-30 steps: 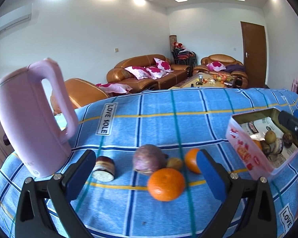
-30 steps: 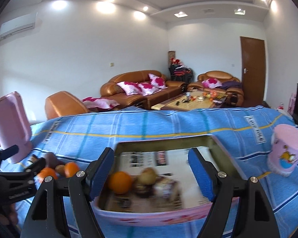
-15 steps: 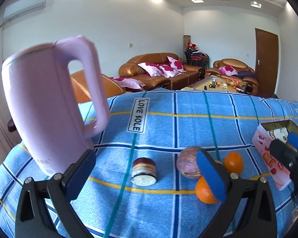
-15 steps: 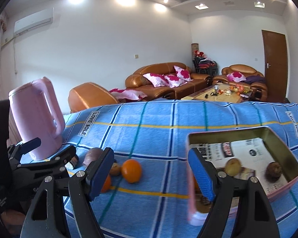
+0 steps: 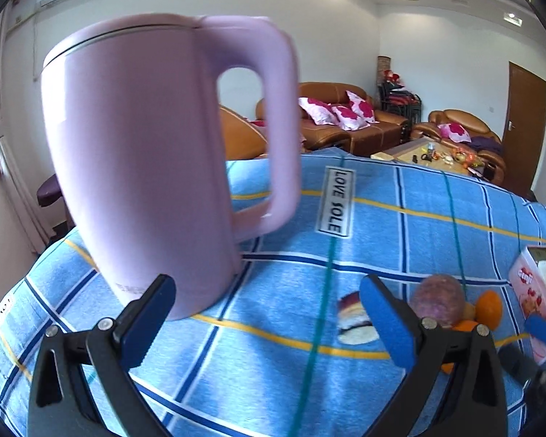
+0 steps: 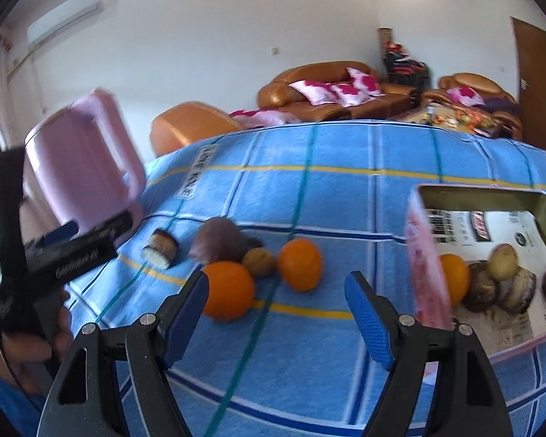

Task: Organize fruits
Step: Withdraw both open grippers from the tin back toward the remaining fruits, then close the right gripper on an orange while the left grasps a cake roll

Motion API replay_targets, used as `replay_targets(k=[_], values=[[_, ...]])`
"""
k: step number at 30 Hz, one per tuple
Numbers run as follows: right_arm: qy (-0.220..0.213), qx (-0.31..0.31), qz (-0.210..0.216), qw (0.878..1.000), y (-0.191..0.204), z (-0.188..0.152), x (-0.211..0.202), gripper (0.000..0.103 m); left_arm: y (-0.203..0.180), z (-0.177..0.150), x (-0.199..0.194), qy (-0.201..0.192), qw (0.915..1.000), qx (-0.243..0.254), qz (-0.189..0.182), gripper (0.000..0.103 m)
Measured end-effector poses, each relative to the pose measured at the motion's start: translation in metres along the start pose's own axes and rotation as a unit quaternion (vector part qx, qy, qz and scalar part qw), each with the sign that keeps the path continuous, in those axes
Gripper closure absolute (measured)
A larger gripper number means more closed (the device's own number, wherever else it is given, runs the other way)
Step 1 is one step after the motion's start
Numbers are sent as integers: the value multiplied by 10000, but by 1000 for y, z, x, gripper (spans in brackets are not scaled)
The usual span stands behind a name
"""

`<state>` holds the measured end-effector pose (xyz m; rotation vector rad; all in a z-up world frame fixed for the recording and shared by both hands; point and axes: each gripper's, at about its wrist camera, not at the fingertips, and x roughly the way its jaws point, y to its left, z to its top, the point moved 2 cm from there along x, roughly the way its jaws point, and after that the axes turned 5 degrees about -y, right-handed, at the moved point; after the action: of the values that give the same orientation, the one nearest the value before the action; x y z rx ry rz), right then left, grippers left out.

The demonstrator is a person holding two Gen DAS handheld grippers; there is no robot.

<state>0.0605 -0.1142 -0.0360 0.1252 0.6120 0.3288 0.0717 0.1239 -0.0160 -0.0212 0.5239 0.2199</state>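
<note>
Your right fingers stand spread with nothing between them, blue pads hanging over the blue plaid cloth that covers the tabletop. Just past the left pad lies an orange, round and bright, and a second orange sits a little farther back, nearer the middle of the gap. Between and behind the two is a small brown, rough-skinned fruit, and behind that a larger dull purple round fruit. Off to their left a cut piece lies on its side, dark rind with a pale face turned your way. To the right of your right pad is the pink tin box, open at the top; inside it rest another orange and several brown and yellowish fruits on printed paper.

Your left fingers are spread too, and empty. A tall pink kettle stands upright on the cloth right beyond the left pad; you cannot tell whether that pad touches its base. The cut piece, the purple fruit and the oranges show behind the right pad, blurred. In the right wrist view your hand wraps the left gripper's handle at the left edge, beside the kettle.
</note>
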Motion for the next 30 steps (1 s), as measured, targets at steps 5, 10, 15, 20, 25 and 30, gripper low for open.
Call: replay_targets(k=[5,10,15,20,25,30], values=[[315,-260,178,9990,22,-6,14,25,4,1,4,37,10000,11,82,0],[491,-355,128,9981,31,-1,33,25,2,0,11,146,9999,-4,26,0],[751,-245,121,9968,32,-1,45,39,-3,0,21,255,9996,-11,-95,0],[884,-76,191,9959,24,-2,48,53,-10,-1,26,327,9990,63,-303,0],[801,9,323,9963,19,-6,36,54,-19,-3,30,389,9981,138,-452,0],[320,54,292,9990,9,-4,7,54,-28,-8,33,452,9964,271,-665,0]])
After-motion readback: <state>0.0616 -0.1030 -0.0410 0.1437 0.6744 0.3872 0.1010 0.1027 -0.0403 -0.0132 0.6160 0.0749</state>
